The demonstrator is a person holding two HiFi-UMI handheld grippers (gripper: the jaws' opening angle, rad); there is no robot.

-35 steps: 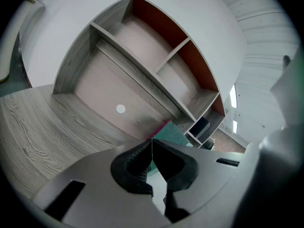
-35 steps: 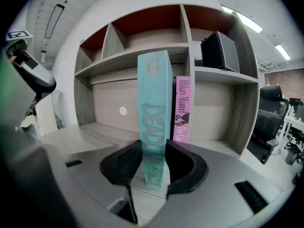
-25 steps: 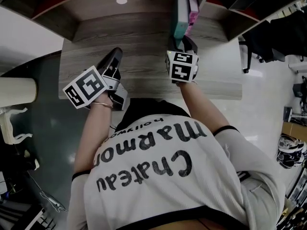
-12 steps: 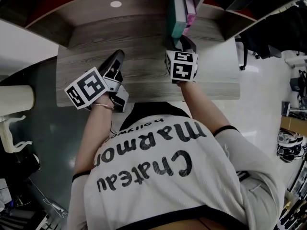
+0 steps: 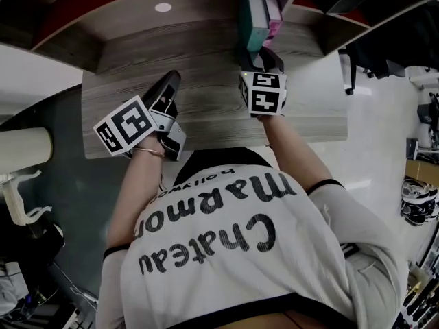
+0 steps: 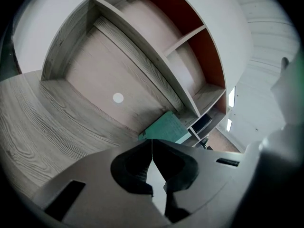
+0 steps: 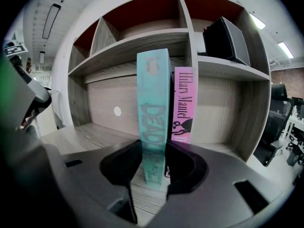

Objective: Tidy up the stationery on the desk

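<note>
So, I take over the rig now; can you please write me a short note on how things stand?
Left gripper: shut, empty, over the desk.
Right gripper: shut on the teal book at its spine.
Teal book stands upright on the desk, beside the pink book.
Done: both books upright, side by side.
Left: probably release the teal book and withdraw.

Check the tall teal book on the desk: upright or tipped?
Upright. The tall teal book stands vertical beside the pink book, gripped by the right gripper.
</note>
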